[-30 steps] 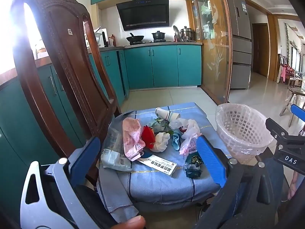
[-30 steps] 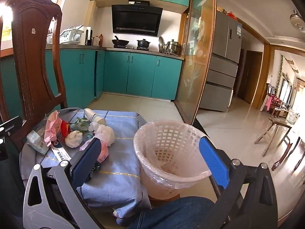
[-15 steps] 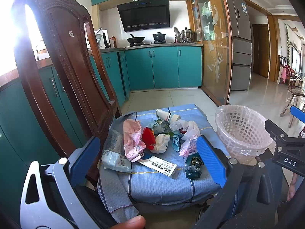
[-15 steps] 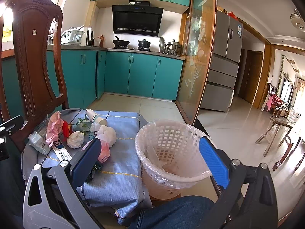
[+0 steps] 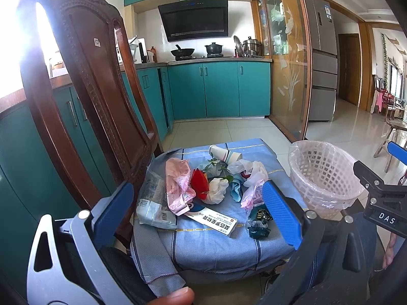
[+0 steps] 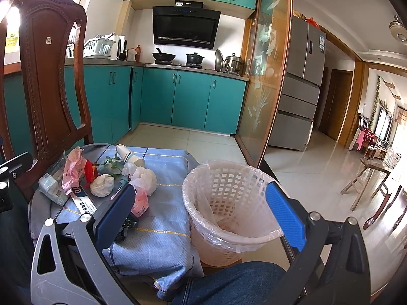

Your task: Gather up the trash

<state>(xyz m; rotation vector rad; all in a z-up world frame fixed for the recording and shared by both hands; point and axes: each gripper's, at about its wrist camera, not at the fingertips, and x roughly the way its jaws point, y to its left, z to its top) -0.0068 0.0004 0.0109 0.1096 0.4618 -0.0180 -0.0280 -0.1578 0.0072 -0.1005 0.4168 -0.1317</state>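
A pile of trash lies on a blue cloth over a chair seat: a pink wrapper, a red packet, a white crumpled tissue, a white box, a dark green wrapper, a paper cup. A pink lined basket stands right of the seat, also in the right wrist view. My left gripper is open and empty, short of the pile. My right gripper is open and empty, in front of the basket.
A carved wooden chair back rises at the left. Teal kitchen cabinets stand behind, a glass partition and a fridge to the right. A jeans-clad leg is below the basket. A wooden stool stands far right.
Both views have shifted only slightly; the grippers stay open and nothing in the pile has moved.
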